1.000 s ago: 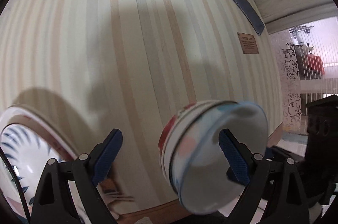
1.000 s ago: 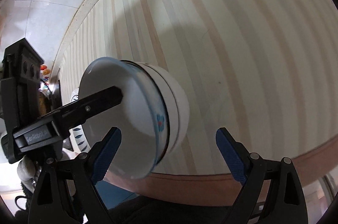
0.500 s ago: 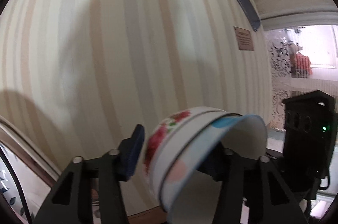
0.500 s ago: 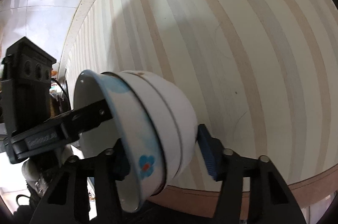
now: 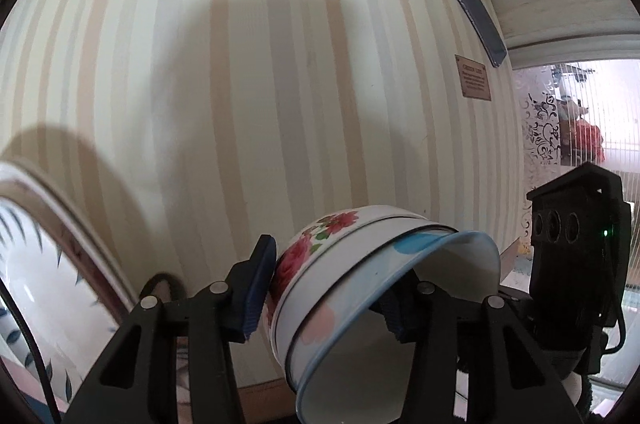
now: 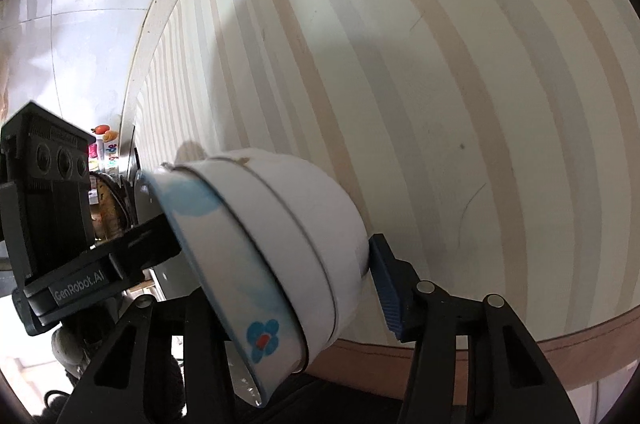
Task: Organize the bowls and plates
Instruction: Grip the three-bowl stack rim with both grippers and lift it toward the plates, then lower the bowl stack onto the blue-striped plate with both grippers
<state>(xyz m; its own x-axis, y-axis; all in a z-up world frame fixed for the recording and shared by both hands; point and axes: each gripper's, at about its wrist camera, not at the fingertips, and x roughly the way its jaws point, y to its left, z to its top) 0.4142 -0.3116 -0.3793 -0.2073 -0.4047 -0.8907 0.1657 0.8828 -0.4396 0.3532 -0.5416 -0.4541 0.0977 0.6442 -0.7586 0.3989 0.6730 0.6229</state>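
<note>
- Bowls, a nested stack of white enamel-looking ones (image 5: 360,288), floral outside and blue-rimmed inside, hung tilted before striped wallpaper (image 5: 240,84).
- Left gripper (image 5: 324,284) and right gripper (image 6: 276,284) each clamped it, one blue pad inside, one outside.
- Probably rigid, slippery, chip-prone; the rim-and-base hold looked sensible.
- Inner pads and the leaf-patterned plate (image 5: 24,264) were mostly hidden.

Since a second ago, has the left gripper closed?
Yes. The left gripper has closed its fingers on the bowl stack, in front of the striped wall.
</note>
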